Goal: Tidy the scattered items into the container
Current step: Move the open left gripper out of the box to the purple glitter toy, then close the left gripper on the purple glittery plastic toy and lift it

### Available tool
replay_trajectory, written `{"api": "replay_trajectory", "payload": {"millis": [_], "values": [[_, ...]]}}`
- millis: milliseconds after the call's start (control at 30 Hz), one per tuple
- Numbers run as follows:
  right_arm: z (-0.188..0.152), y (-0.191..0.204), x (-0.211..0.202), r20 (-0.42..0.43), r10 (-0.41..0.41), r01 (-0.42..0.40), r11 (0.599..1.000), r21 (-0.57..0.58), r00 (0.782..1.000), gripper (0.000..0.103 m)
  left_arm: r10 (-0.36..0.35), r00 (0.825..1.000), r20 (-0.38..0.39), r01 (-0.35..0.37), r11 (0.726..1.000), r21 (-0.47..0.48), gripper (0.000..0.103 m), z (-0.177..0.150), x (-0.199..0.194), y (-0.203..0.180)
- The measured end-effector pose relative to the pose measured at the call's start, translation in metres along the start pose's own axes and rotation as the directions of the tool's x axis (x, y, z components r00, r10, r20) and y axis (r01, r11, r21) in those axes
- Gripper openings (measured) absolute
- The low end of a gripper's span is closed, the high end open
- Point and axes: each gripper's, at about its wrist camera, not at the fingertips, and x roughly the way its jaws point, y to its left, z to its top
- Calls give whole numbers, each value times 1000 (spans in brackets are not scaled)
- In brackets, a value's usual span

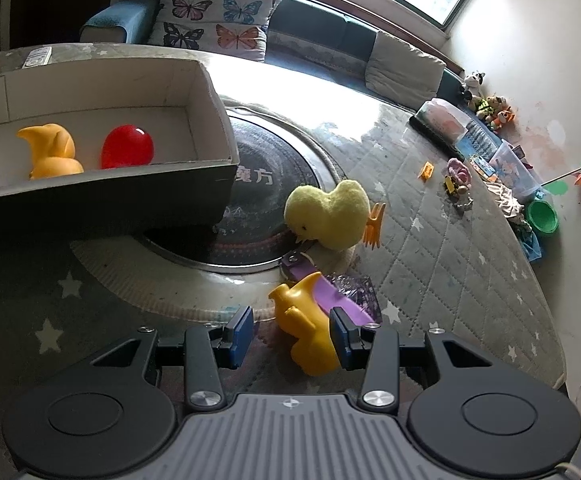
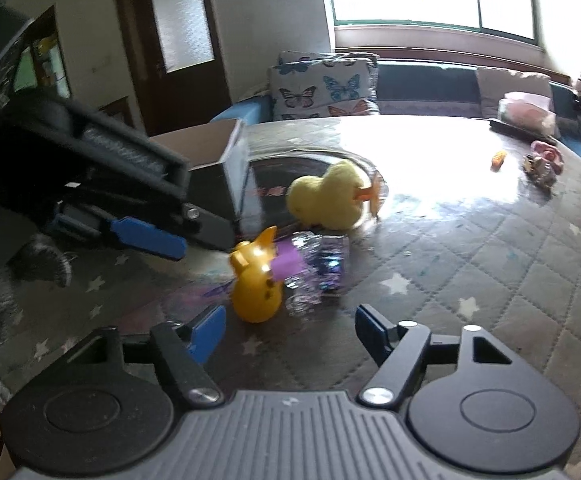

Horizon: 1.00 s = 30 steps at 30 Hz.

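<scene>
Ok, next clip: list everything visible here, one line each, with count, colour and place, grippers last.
box: 1, white inside, dark outside, table's far left.
rubber toys: 2, orange-yellow; one in the box, one between the left gripper's fingers.
red ball: 1, in the box.
plush chick: 1, pale yellow, orange feet, mid-table.
purple board: 1, behind the loose rubber toy.
crinkled clear wrap: 1, beside the board.
butterfly cushions: stacked on the sofa.
small toy clutter: several, mixed colours, far right.
left gripper: blue pads, open around the toy.
right gripper: blue pads, open, nothing between.
</scene>
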Motion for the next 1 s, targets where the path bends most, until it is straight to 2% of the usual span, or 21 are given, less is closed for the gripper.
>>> {"api": "replay_trajectory", "payload": {"millis": [500,900,1000], "values": [[18,-10,25,15,-32,32,998,49,999,65,-23,1000,0,23,1000,3,44,16,8,-10],[18,-20,27,25,-118,117,992,56,993,60,-81,996,-23,81,997,4,44,33,29,-26],[19,-22,30,12,-82,81,995,52,997,60,-98,994,-38,97,995,-8,44,34,37,-29]]}}
